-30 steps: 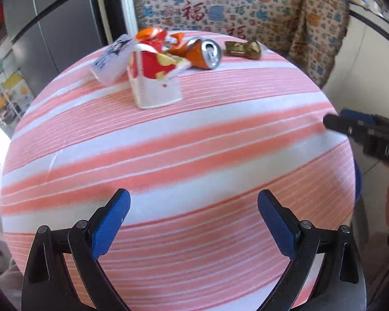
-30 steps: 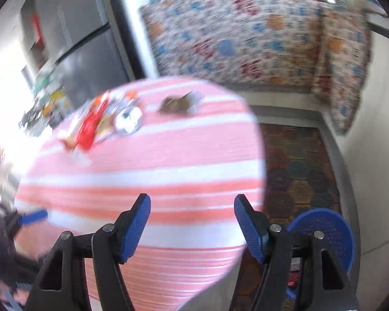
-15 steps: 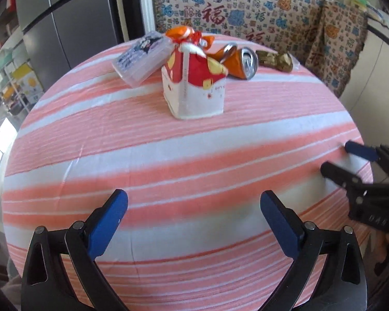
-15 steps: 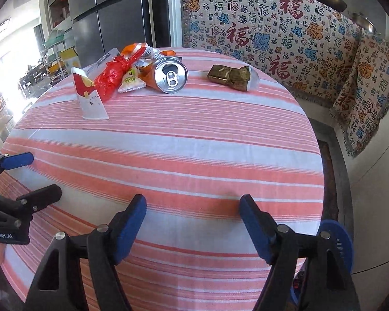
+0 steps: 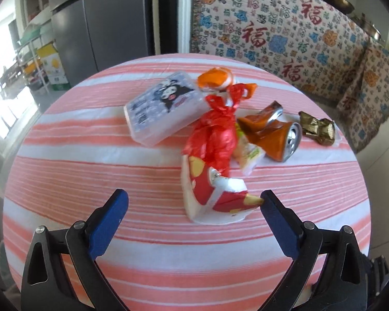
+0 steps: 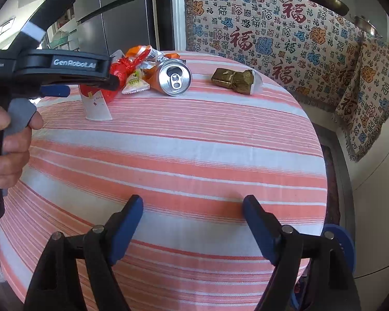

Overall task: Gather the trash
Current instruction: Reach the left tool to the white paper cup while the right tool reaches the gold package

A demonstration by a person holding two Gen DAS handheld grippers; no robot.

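Blue-padded fingers of the left gripper (image 5: 192, 207) stand wide apart, grasping nothing, low over the striped tablecloth (image 5: 90, 165). A red-and-white carton (image 5: 212, 197) stands between them, nearer the right pad (image 5: 277, 223), whose tip touches or nearly touches its corner; the left pad is well clear of it. A red bag (image 5: 215, 134) drapes over the carton's far side. Just beyond and to the right lie a small snack packet (image 5: 247, 154) and a crushed orange can (image 5: 275, 134), its open end facing right. Left of the bag lies a clear box (image 5: 163, 108) with a cartoon print; behind it is an orange wrapper (image 5: 216, 79). A gold wrapper (image 5: 317, 128) lies apart at the far right.

The right gripper (image 6: 193, 223) hovers near the table's near edge, fingers spread and empty, all trash well ahead of it. A blue bin (image 6: 345, 243) shows on the floor beside its right finger. Patterned cloth (image 6: 272, 33) hangs behind the table.
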